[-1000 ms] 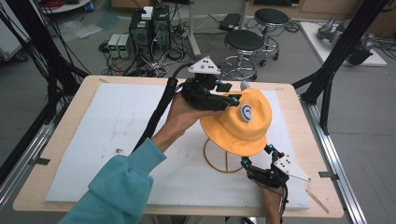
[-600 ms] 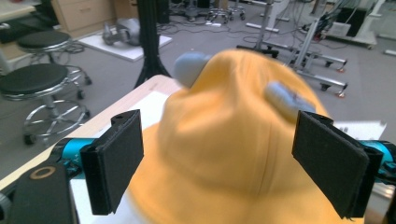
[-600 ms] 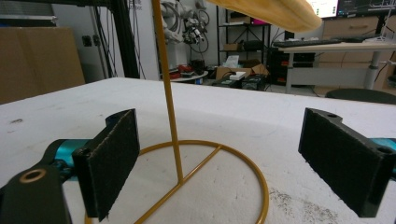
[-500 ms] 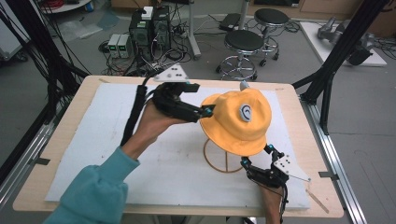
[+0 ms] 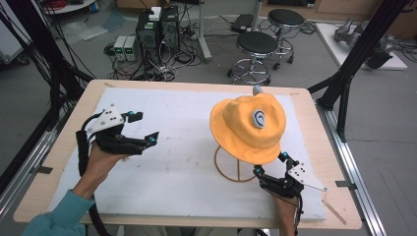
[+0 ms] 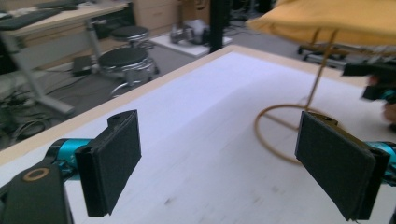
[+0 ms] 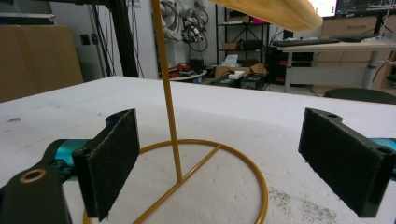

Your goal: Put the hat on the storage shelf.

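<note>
An orange bucket hat [image 5: 250,125] with a round white badge sits on top of a thin gold wire stand [image 5: 238,169] with a ring base, right of the table's middle. My left gripper [image 5: 143,129] is held open over the left part of the white mat, well away from the hat. In the left gripper view the stand [image 6: 286,126] and the hat's brim [image 6: 327,21] lie ahead to the right. My right gripper [image 5: 270,163] rests open at the stand's base under the brim; its view shows the stand's pole [image 7: 166,88] and ring between its jaws, untouched.
A white mat [image 5: 172,162] covers the wooden table [image 5: 64,147]. Black frame posts stand at both sides. Beyond the far edge are stools [image 5: 255,46], computer boxes [image 5: 157,27] and cables on the floor.
My left gripper has let go of the hat and drawn back leftward and toward the near side, opening wide. The hat stays on the stand. The right gripper has barely moved.
</note>
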Available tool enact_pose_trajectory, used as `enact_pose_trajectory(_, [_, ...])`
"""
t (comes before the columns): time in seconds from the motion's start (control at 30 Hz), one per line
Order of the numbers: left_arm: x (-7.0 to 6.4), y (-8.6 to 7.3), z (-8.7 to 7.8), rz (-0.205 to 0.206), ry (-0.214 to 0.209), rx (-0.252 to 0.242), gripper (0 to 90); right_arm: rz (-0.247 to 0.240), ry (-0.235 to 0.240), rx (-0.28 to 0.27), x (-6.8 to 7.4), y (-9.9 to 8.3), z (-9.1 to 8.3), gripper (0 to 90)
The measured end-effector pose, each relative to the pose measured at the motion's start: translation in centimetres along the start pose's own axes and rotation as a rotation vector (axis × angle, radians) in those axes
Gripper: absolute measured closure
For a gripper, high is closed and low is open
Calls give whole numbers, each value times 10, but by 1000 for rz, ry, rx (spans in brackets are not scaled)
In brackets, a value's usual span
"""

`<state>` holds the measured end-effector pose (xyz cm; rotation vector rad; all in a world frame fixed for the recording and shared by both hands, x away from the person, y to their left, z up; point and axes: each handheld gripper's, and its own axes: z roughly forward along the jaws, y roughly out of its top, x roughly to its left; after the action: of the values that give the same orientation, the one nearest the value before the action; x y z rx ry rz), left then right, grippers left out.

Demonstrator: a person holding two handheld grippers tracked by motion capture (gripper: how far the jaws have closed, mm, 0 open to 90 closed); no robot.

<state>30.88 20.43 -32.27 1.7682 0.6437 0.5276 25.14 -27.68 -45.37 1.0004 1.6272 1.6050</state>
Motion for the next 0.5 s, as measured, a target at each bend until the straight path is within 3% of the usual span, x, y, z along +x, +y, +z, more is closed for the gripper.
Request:
enact_pose_trajectory(0.23, [20,-52,-25,-45,92,-1,148,0,-3,2,0,0,0,115])
enact_pose_trajectory(0.27, [23,-63,-29,-41,108,26,148,1,-5,6,1,0,0,115])
enact_pose_trajectory(0.5, [31,-91,-37,-59,127,14,148,3,-9,8,1,0,0,114])
